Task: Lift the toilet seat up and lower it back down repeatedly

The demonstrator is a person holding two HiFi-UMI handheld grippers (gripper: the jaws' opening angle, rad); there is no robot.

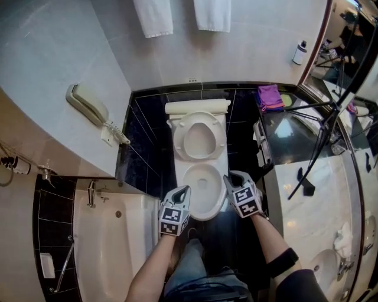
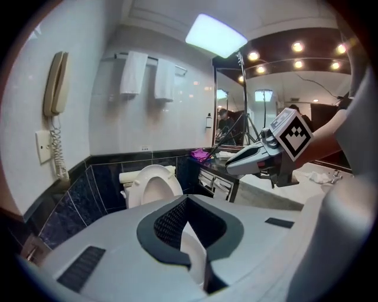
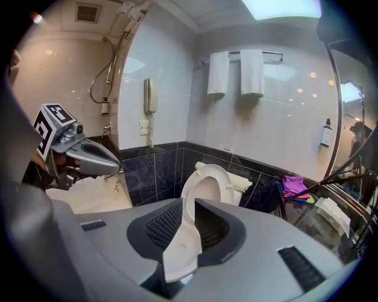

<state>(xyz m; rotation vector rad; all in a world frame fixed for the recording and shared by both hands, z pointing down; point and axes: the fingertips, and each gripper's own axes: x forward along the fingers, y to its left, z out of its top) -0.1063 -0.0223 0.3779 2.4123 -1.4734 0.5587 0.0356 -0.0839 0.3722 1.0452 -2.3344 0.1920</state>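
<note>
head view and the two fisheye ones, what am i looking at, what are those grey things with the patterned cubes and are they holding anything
There is no robot here. A person holds a two-jaw gripper in each hand, and the patterned cubes are part of those grippers. The head view comes from a camera on the person's head, looking steeply down into a bathroom. The other two views come from cameras riding on each gripper, looking along its jaws. The left gripper and right gripper sit at either side of the toilet bowl. The toilet seat is raised. Both grippers' jaws stand apart. The white bowl rim shows in each gap, but neither looks clamped on it. Nearby are a bathtub, a wall phone and towels.
</note>
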